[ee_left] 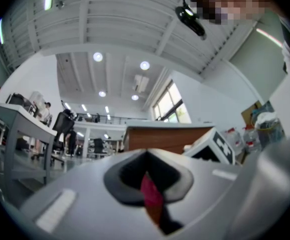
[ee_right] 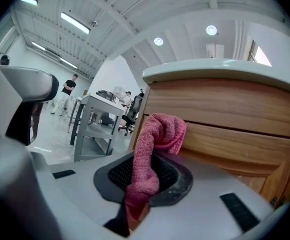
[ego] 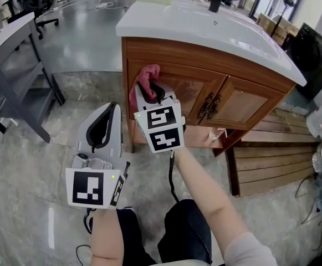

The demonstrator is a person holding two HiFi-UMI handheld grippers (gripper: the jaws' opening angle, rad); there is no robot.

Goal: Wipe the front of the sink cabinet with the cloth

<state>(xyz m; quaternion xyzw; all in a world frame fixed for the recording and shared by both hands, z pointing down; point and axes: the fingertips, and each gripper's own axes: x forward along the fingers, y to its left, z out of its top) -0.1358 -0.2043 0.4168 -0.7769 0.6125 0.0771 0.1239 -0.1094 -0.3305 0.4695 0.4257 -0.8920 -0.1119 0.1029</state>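
Now the right forearm reaches forward, holding the right gripper (ego: 154, 93) at the left front edge of the sink cabinet (ego: 244, 101). Its jaws pinch the pink cloth (ego: 144, 76), whose bunched top touches the wood. The left gripper (ego: 112, 108) is lower and apart from the cabinet, jaws pressed together. Only its own view shows a red sliver (ee_left: 149, 196) in the seam.

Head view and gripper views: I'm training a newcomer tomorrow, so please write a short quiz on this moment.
1. True or false: the cloth is blue.
2. Which tongs are shut on the cloth? A) left gripper B) right gripper C) neither
3. Fill in: the countertop over the sink cabinet is ____.
Key: 1 false, it is pink; 2 B; 3 white.
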